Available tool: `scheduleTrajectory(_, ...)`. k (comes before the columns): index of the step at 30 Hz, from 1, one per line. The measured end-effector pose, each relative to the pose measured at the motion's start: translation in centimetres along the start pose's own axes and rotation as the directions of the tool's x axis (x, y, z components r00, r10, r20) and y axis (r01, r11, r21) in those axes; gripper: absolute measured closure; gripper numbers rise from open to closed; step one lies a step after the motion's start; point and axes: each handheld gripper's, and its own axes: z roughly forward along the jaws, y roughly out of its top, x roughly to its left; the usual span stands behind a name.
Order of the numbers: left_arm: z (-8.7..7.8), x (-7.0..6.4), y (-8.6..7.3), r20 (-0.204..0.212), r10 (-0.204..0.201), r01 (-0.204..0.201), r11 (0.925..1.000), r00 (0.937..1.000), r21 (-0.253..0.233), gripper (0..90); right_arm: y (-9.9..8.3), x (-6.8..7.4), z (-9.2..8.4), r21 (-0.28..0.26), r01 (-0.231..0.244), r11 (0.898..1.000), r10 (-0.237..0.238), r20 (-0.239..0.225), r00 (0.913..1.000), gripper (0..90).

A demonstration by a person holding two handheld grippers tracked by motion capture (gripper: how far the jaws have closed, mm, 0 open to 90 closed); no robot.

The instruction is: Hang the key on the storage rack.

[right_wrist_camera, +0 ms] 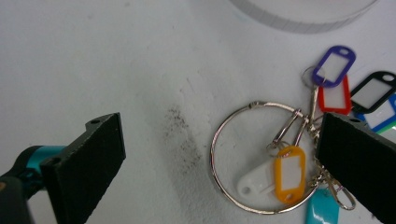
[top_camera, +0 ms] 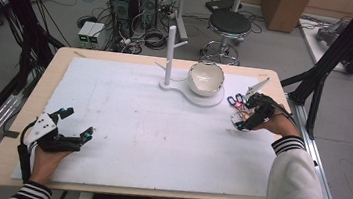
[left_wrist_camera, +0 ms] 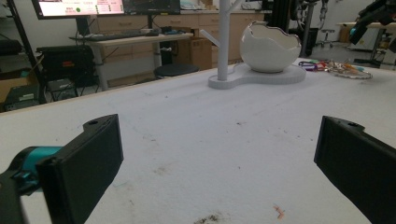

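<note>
Metal key ring (right_wrist_camera: 261,158) lies flat between my right gripper's (right_wrist_camera: 219,158) parted jaws — closing could skid it aside; left gripper (top_camera: 77,124) gapes too.

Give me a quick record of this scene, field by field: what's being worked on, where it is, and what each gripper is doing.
Work item: key ring with coloured tags, flat on the table
Location: right side, near the bowl stand
Right gripper: open, above the ring, one of its fingers over the tags
Left gripper: open, idle at the near left edge
Bowl: white, on the stand beside a post
Ring grasped: not yet
</note>
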Motion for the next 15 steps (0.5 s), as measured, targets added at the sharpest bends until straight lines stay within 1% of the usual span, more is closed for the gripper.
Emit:
scheduleTrajectory(1,0.0,0.0,0.0,0.0,0.0,0.0,1.0,1.0,0.0,1.7,0.0,0.0,0.4,0.019,0.001,1.0,-0.001,-0.011,0.9999,1.0)
scheduleTrajectory(3,0.0,0.0,0.0,0.001,0.001,-0.001,1.0,1.0,0.0,1.7,0.0,-0.1,0.5,0.021,0.005,1.0,-0.005,-0.016,0.9999,1.0)
scheduleTrajectory(7,0.0,0.0,0.0,0.002,0.005,-0.005,1.0,1.0,0.002,1.7,0.1,-0.2,1.1,0.049,0.009,0.999,-0.008,-0.023,0.9997,1.0)
scheduleTrajectory(8,0.0,0.0,0.0,0.003,0.006,-0.006,1.0,1.0,0.003,1.7,0.2,-0.1,1.4,0.067,0.01,0.998,-0.007,-0.035,0.9993,1.0)
scheduleTrajectory(9,0.0,0.0,0.0,0.002,0.004,-0.004,1.0,1.0,0.001,1.7,0.2,-0.1,1.4,0.067,0.01,0.998,-0.007,-0.035,0.9993,1.0)
scheduleTrajectory(11,0.0,0.0,0.0,0.001,0.003,-0.003,1.0,1.0,0.001,1.7,0.2,0.0,1.8,0.086,0.019,0.996,-0.015,-0.046,0.9988,1.0)
scheduleTrajectory(13,0.0,0.0,0.0,0.001,0.003,-0.003,1.0,1.0,0.002,1.7,0.3,0.0,2.1,0.108,0.025,0.994,-0.02,-0.046,0.9987,2.8)
scheduleTrajectory(15,0.0,0.0,0.0,0.002,0.002,-0.002,1.0,1.0,0.001,1.7,0.3,-0.1,2.3,0.118,0.027,0.993,-0.021,-0.049,0.9986,4.6)
